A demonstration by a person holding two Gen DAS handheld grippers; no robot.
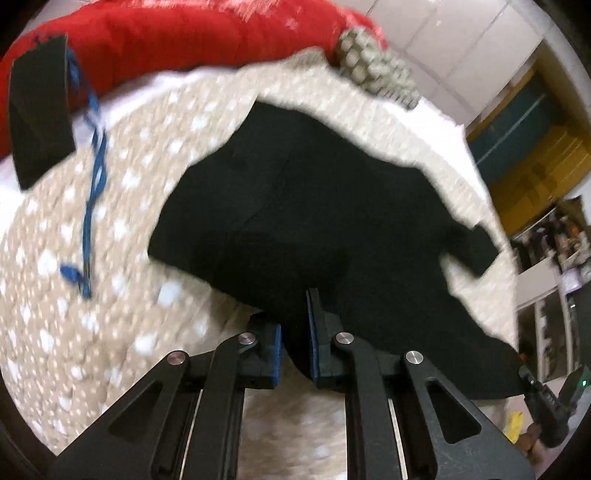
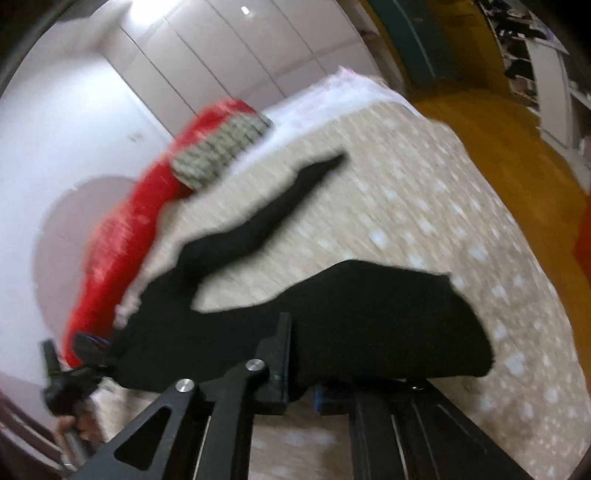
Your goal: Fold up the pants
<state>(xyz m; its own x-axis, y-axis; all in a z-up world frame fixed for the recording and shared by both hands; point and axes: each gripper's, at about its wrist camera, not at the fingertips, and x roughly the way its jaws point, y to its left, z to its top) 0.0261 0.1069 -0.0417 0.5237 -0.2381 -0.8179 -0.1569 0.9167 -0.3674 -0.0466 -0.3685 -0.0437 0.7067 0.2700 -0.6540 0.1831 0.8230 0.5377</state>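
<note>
One pair of black pants [image 1: 325,221] is lying on a beige bedspread [image 1: 92,295] dotted with white, with two grippers gripping its near edge. The left gripper [image 1: 294,332] is pinching a fold of the pants between its blue-padded fingers, the cloth filling the narrow gap. The right gripper [image 2: 301,365] is also clamping the black cloth, though its right finger is hiding under the fabric.

One red quilt [image 1: 177,33] is lying along the far side of the bed, and one knobbly grey-green cushion [image 1: 373,68] is sitting beside it.

The left wrist view alone is showing one blue cord [image 1: 92,184] trailing over the bedspread and one black strap [image 1: 38,110] near the quilt, plus the other gripper at the lower right. The right wrist view alone is showing a pant leg [image 2: 280,206] stretching away across the bed, a white wardrobe [image 2: 184,48] and a yellow floor [image 2: 498,122]. Both views are blurring.
</note>
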